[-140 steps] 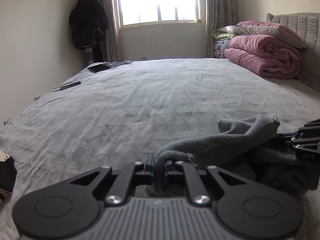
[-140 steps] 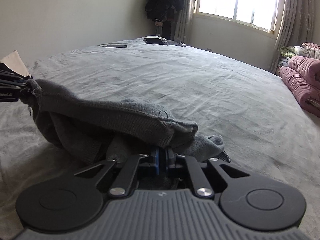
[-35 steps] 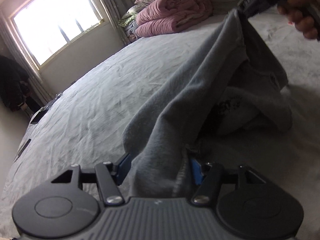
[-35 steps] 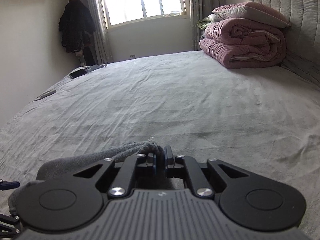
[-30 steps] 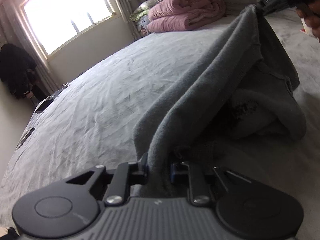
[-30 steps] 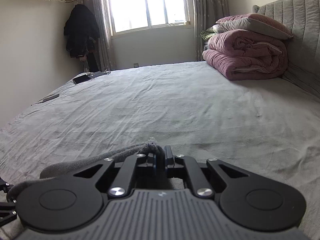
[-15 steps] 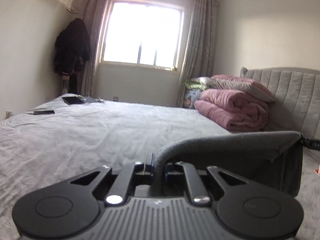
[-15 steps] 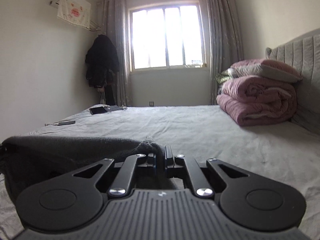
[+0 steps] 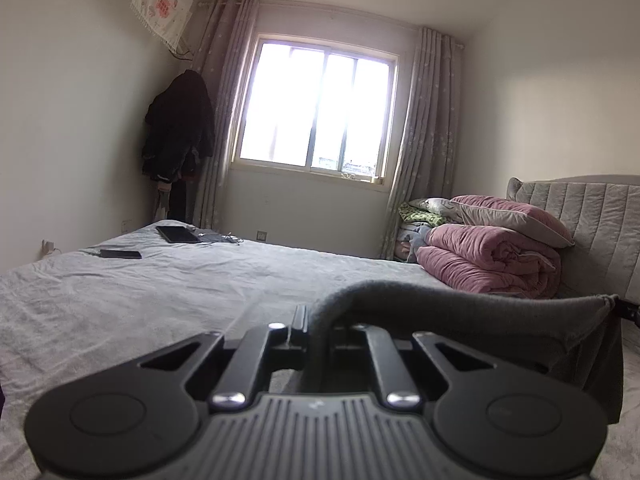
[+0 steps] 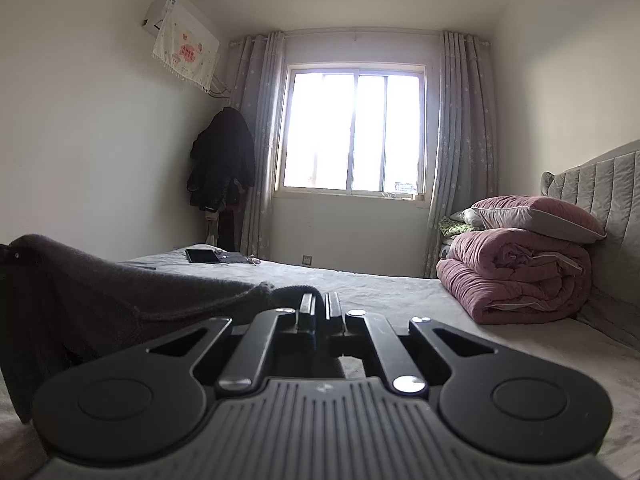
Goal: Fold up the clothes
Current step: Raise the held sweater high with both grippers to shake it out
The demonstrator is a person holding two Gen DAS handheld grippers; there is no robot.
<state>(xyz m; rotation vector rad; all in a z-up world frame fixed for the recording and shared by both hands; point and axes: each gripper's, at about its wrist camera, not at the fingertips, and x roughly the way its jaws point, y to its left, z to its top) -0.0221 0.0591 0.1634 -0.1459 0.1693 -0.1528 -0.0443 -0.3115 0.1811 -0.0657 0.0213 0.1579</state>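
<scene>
A dark grey knit garment (image 9: 472,320) hangs stretched in the air between my two grippers, above the grey bed (image 9: 160,292). My left gripper (image 9: 320,320) is shut on one end of its top edge. My right gripper (image 10: 318,308) is shut on the other end, and the garment (image 10: 120,304) runs off to the left in the right wrist view. The tip of the right gripper shows at the far right edge of the left wrist view (image 9: 628,312). The lower part of the garment is hidden behind the gripper bodies.
Folded pink quilts and pillows (image 9: 496,248) are stacked by the grey headboard (image 9: 592,216) on the right. A tablet (image 9: 178,234) and a phone (image 9: 120,254) lie at the far left of the bed. A dark coat (image 9: 176,136) hangs beside the window (image 9: 316,108).
Both grippers have risen and levelled, lifting the garment off the bed and pulling its top edge taut between them. The left gripper closed on the cloth about a second ago.
</scene>
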